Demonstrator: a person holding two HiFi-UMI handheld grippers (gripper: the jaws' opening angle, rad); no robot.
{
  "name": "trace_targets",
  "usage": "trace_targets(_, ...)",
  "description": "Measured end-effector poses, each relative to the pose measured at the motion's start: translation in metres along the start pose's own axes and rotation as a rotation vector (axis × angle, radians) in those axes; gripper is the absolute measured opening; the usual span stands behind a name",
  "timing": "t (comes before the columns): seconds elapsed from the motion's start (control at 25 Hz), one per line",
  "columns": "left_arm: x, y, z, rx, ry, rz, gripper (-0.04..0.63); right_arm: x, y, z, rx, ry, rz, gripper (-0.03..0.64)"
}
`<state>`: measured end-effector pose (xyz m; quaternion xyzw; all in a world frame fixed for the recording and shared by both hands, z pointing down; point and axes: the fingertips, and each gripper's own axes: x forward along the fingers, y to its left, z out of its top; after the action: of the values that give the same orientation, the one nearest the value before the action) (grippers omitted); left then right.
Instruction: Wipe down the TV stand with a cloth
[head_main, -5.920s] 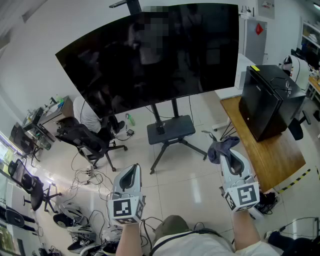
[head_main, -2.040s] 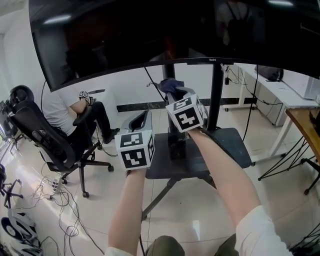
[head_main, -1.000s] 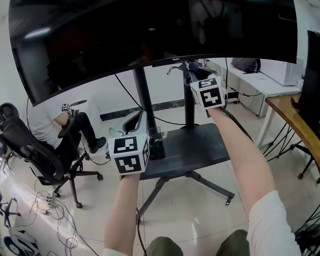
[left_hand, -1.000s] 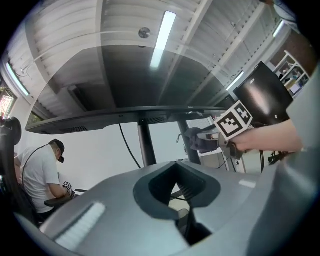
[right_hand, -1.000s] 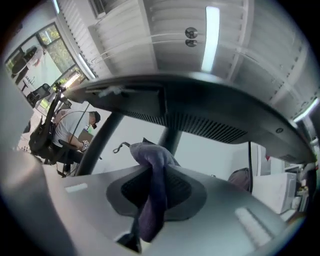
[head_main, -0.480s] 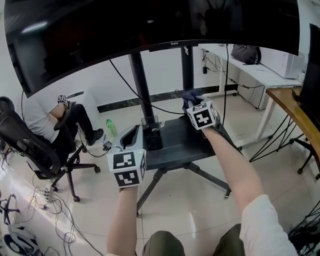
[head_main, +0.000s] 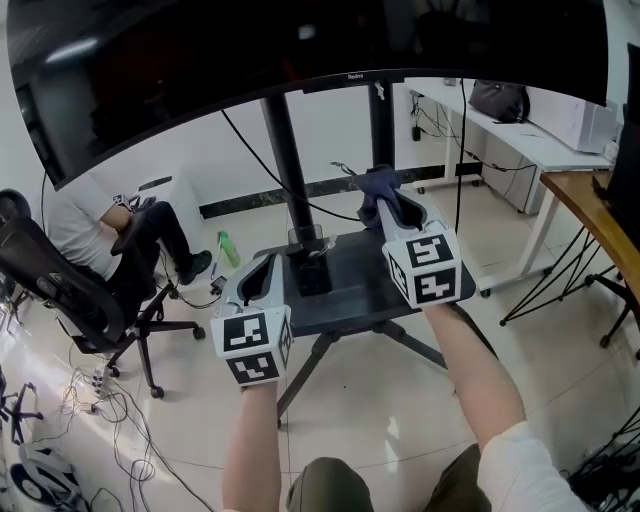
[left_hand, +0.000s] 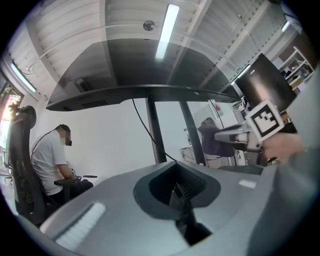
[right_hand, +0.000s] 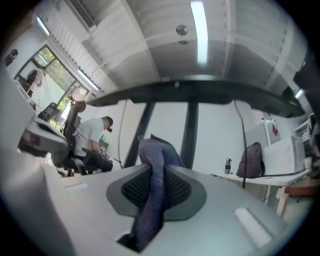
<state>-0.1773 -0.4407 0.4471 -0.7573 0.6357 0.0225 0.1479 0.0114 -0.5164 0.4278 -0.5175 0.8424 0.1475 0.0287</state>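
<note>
The left gripper (head_main: 258, 272) hangs off the front left corner of the TV stand's shelf (head_main: 345, 285), much where it was half a second ago. Its jaws are pressed together with nothing between them, so it takes no part in the wiping.

The change is on the other side of the shelf. A second ago the right gripper (head_main: 397, 205) was up at the screen's lower edge. It then dropped along the right pole (head_main: 380, 120) and has now drawn back a little toward the person. It sits over the shelf's rear right part, with its jaws clamped on the dark blue cloth (head_main: 377, 184). The cloth bunches at the jaw tips beside that pole, at the back right of the shelf. It seems to hang just clear of the shelf, though contact is hard to judge.

The descent suggests the work is passing from the upright to the flat shelf, which looks unwiped. The next stroke likely needs the cloth pressed down onto the shelf and swept across it.
</note>
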Motion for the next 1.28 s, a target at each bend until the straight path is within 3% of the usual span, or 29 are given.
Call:
trace_targets(0.16,-0.04,0.009,-0.004,-0.016,-0.053,0.053,0.003,-0.097,0.072,0.043,0.056,-0.232,0.027,0.058)
trace_targets(0.32,-0.079,0.014,-0.026,-0.028,-0.062,0.09,0.003,-0.126,0.114,0.019,0.053,-0.247,0.0,0.058)
trace_targets(0.4,-0.087,0.018,-0.033,-0.025,-0.064,0.089,0.003,-0.12,0.134,0.004,0.071,-0.199,0.027,0.058)
trace_targets(0.56,-0.082,0.039,-0.049,-0.01,-0.045,0.111,0.003,-0.093,0.184,-0.023,0.115,0.004,0.115,0.058)
trace_targets(0.68,-0.058,0.06,-0.064,-0.01,-0.013,0.111,0.003,-0.036,0.213,-0.022,0.161,-0.043,0.138,0.058)
trace_targets(0.76,-0.04,0.075,-0.075,-0.016,0.02,0.11,0.003,0.021,0.222,-0.011,0.15,-0.108,0.108,0.058)
trace_targets(0.8,-0.032,0.084,-0.081,-0.014,0.039,0.116,0.006,0.049,0.224,-0.017,0.144,-0.075,0.083,0.058)
trace_targets(0.92,-0.01,0.111,-0.106,-0.016,0.111,0.128,0.009,0.116,0.227,-0.076,0.147,0.147,-0.005,0.057)
trace_targets(0.96,-0.005,0.119,-0.113,-0.019,0.134,0.13,0.009,0.13,0.225,-0.083,0.14,0.171,-0.047,0.057)
trace_targets(1.08,-0.006,0.135,-0.122,-0.039,0.148,0.141,0.028,0.147,0.22,-0.112,0.153,0.292,-0.123,0.057)
trace_targets(1.28,-0.021,0.141,-0.107,-0.064,0.114,0.131,0.026,0.136,0.223,-0.115,0.165,0.345,-0.1,0.056)
